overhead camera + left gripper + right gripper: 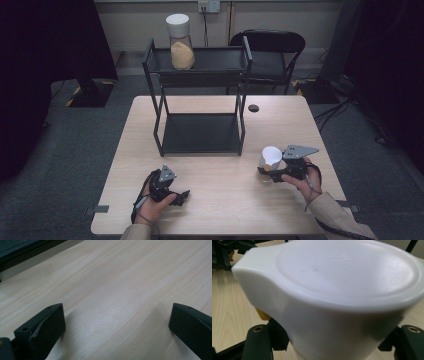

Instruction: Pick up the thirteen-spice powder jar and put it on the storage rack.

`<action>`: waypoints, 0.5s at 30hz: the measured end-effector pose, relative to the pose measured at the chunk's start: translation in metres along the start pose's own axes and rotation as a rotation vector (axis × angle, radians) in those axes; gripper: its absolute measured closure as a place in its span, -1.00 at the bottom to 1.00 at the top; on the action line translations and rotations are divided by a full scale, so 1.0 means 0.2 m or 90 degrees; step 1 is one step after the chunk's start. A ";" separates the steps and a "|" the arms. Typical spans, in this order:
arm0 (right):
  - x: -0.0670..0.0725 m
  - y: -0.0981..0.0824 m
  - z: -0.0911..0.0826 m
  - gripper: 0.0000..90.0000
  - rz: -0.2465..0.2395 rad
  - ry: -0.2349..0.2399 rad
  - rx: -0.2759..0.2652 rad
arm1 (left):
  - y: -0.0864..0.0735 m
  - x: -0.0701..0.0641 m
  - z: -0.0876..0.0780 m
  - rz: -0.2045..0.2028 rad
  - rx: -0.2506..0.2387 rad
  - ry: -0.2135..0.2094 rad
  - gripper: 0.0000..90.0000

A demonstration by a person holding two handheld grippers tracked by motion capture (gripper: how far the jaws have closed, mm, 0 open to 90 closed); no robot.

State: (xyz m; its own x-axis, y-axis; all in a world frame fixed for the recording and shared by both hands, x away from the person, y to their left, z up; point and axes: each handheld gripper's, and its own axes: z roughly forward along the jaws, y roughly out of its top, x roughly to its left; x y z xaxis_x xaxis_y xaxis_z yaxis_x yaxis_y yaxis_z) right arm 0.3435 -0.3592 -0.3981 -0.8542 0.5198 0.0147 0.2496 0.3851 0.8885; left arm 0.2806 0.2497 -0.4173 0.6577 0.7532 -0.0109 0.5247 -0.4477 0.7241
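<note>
A jar with a white lid [270,158] sits between the jaws of my right gripper [267,173] at the table's front right, and the jaws are shut on its body just under the lid. In the right gripper view the white lid [347,272] is very close, and my right gripper [334,342] clamps the jar from both sides. My left gripper [182,195] rests low on the tabletop at the front left. Its jaws stand wide apart in the left gripper view, with my left gripper [117,322] holding nothing over bare wood.
A black two-tier rack [200,132] stands at the middle back of the light wooden table [220,200]. On its top shelf is a second white-lidded jar of tan grains [180,42]. A black chair [270,50] stands behind the table. A small dark round hole [253,108] lies right of the rack.
</note>
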 end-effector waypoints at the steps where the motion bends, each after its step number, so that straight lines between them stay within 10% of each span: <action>1: 0.00 0.01 0.01 -0.32 -0.001 0.001 0.003 | 0.00 0.00 0.00 0.000 0.000 0.000 -1.00; 15: 0.02 0.23 0.13 -0.32 -0.002 0.011 0.023 | 0.00 0.00 0.00 0.000 0.000 0.000 -1.00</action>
State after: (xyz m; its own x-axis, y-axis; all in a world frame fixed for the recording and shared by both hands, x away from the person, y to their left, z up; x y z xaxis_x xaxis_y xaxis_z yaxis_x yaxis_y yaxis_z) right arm 0.3625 -0.3194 -0.3690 -0.8624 0.5059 0.0198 0.2629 0.4139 0.8715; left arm 0.2807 0.2499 -0.4174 0.6577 0.7532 -0.0117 0.5248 -0.4470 0.7244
